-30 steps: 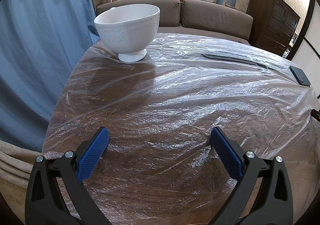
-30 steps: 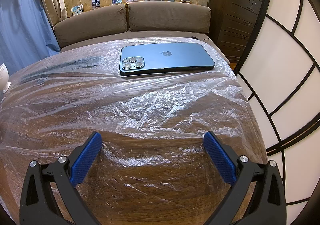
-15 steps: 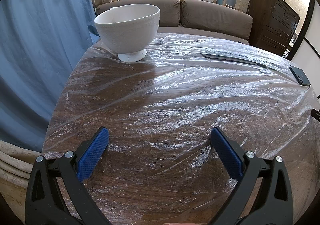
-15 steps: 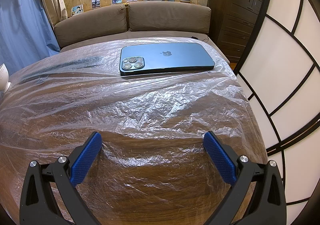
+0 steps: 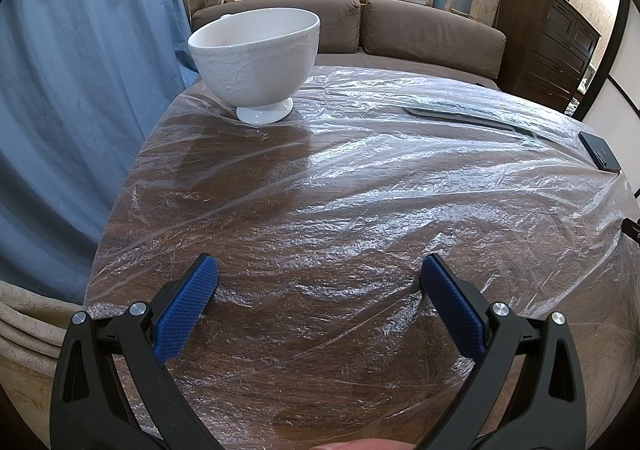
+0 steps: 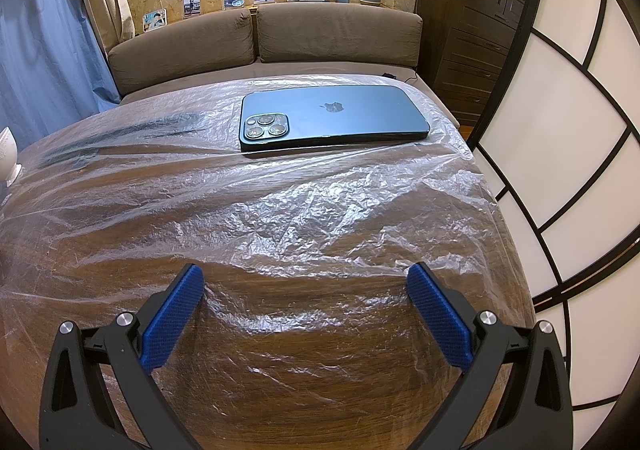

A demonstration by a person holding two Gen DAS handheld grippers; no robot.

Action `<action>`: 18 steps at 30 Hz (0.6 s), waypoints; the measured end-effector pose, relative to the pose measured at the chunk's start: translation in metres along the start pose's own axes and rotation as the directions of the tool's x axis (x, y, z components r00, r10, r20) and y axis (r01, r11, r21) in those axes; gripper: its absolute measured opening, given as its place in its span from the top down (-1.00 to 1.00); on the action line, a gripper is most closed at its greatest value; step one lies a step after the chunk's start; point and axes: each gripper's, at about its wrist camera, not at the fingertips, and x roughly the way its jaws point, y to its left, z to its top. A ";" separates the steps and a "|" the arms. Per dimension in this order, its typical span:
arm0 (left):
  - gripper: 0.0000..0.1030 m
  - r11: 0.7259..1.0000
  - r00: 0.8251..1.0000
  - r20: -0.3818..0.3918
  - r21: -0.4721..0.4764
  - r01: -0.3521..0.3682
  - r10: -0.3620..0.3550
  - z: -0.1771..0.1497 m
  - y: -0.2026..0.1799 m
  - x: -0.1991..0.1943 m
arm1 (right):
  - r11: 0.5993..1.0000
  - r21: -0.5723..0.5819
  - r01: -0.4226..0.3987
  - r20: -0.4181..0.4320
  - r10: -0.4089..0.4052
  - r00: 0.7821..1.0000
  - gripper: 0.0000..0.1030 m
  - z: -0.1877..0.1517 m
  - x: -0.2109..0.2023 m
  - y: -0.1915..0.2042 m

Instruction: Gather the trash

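A thin clear plastic sheet lies crinkled over the round wooden table; it also shows in the right wrist view. My left gripper is open and empty, low over the sheet near the table's front. My right gripper is open and empty, low over the sheet near the right side. A white footed bowl stands on the sheet at the far left. A blue phone lies face down on the sheet at the far right; it also shows in the left wrist view.
A dark flat strip lies under the sheet at the back. A brown sofa is behind the table, a blue curtain on the left, a dark dresser and a white panelled screen on the right.
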 end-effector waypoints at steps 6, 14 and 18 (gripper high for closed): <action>-0.98 1.000 1.000 -0.001 0.001 0.003 -0.003 -0.001 0.001 0.000 | 1.000 0.000 0.000 0.000 0.000 1.000 -0.93 0.000 0.000 0.000; -0.98 1.000 1.000 -0.001 0.003 0.004 -0.004 -0.001 0.001 0.000 | 1.000 0.000 0.000 0.000 0.000 1.000 -0.93 0.000 0.000 0.000; -0.98 1.000 1.000 -0.001 0.003 0.004 -0.004 -0.001 0.001 0.000 | 1.000 0.000 0.000 0.000 0.000 1.000 -0.93 0.000 0.000 0.000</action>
